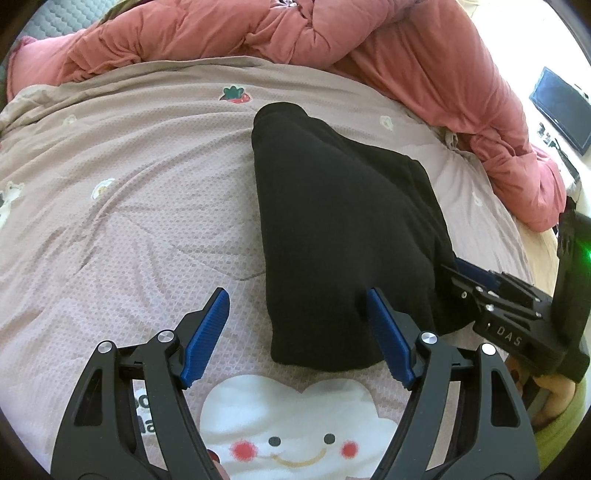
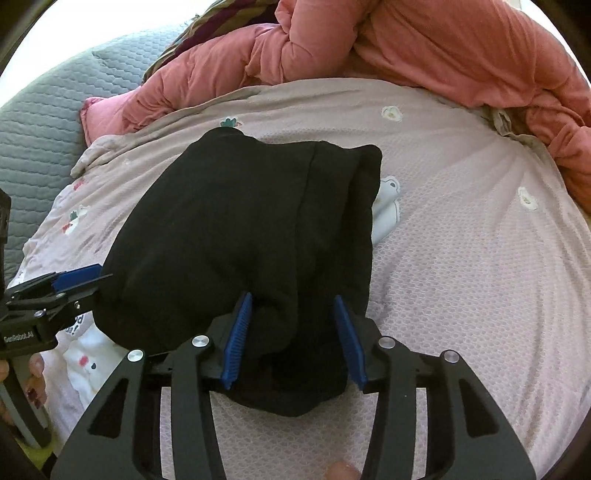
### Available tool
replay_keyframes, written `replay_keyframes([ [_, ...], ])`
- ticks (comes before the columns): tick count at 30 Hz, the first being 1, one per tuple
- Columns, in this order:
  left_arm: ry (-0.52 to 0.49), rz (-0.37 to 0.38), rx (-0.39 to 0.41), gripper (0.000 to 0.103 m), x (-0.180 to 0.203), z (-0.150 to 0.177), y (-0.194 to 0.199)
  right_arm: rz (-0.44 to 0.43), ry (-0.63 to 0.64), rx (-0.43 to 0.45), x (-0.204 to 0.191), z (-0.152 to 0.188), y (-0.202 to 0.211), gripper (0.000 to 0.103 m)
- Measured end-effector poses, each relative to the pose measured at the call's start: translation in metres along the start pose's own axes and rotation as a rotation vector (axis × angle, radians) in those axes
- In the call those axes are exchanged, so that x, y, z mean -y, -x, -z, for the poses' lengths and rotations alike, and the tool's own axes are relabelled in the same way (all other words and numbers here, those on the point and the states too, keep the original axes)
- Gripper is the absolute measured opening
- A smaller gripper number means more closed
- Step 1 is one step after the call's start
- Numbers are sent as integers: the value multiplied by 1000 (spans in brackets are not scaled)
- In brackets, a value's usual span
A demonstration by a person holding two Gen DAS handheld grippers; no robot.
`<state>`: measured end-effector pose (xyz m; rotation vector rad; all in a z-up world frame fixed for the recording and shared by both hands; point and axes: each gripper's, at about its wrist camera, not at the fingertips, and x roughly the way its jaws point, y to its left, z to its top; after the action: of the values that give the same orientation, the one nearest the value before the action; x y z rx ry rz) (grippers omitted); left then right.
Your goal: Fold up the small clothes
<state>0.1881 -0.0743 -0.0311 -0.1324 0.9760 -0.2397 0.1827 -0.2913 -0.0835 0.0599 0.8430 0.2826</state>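
Note:
A black garment lies folded on a mauve patterned blanket. My left gripper is open at the garment's near left corner; its right finger rests on the cloth, its left finger over the blanket. In the right wrist view the garment fills the middle. My right gripper is open, its two blue pads on either side of a bunched near edge of the cloth, not closed on it. The right gripper also shows in the left wrist view, and the left gripper in the right wrist view.
A rumpled pink quilt lies along the far side of the bed. A grey quilted cover is at the far left. A dark screen stands beyond the bed on the right. A white cloud print is on the blanket near me.

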Motion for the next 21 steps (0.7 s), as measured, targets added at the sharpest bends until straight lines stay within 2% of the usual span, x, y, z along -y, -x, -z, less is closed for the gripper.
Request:
replay_keyframes([
  [4,-5,-4,-7,69,-1,3,3,10,-30,10,0,-1,5,51],
  [8,-3,1,3,69,-3,4,11,41,-36,25,-1,1,14,70],
  [11,-2,10,16,70,-4,4,19,46,-49,41,0,3,25,72],
  [16,4,29,48,81,-9,5,35,57,-70,123,-4,5,54,90],
  [17,4,32,57,81,-11,6,40,62,-70,140,-6,5,60,93],
  [18,4,32,63,91,-12,6,43,70,-71,168,-8,5,68,93],
  [19,7,26,71,94,-14,7,47,73,-71,187,-10,6,75,93],
  [21,15,18,92,93,-20,8,56,73,-71,222,-14,7,88,96],
])
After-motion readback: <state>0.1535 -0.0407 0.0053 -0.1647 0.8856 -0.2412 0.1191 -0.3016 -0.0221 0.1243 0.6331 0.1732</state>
